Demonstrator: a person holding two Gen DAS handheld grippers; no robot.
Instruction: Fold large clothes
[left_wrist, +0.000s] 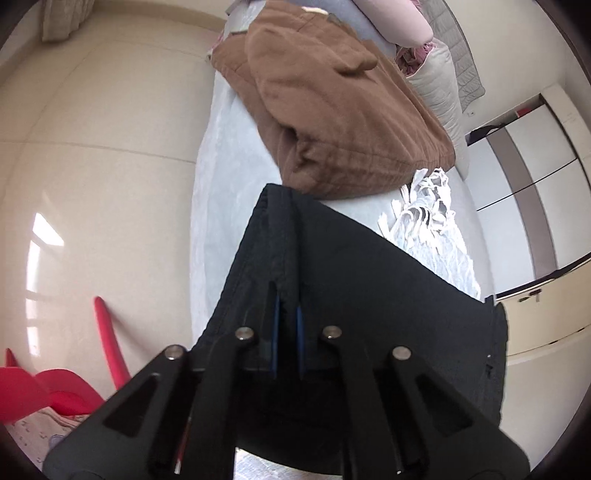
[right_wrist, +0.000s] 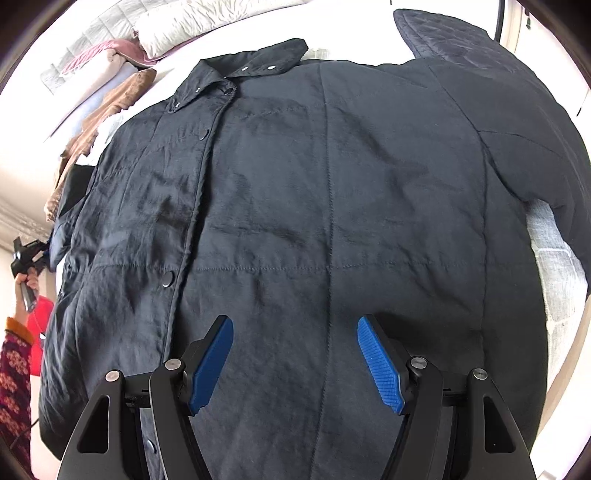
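A large dark navy quilted jacket (right_wrist: 314, 221) lies front up on the bed, collar at the far end, snaps down its left side. My right gripper (right_wrist: 295, 354) is open with blue pads, hovering just above the jacket's lower middle, holding nothing. In the left wrist view my left gripper (left_wrist: 287, 314) is shut on a fold of the jacket's sleeve (left_wrist: 332, 288), which drapes up over the fingers. The left gripper also shows small at the left edge of the right wrist view (right_wrist: 26, 254), at the jacket's left sleeve.
A brown garment (left_wrist: 332, 110) lies heaped on the bed beyond the sleeve, beside a white fringed cloth (left_wrist: 424, 206). Pillows and folded blankets (right_wrist: 122, 48) sit at the bed's head. Red items (left_wrist: 55, 391) lie on the glossy floor. A wardrobe (left_wrist: 535, 177) stands at right.
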